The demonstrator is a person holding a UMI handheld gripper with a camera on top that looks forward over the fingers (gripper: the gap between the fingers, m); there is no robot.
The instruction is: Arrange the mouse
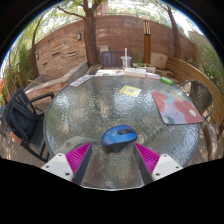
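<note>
Tongs [113, 158] sit open at the near edge of the round glass table [90, 105]; we see both pink pads [79, 157] spread wide, gripping nothing. Just ahead of them, roughly centred between the fingers, the blue mouse [119, 137] rests on the glass, clear of both pads. Beyond it to the right lies a multicoloured mouse pad [177, 107], well apart from the mouse. Farther back we note a yellow paper [130, 90], and possibly a clear cup [126, 60] at the far rim, too small to confirm. Brick wall [70, 45] and trees behind.
</note>
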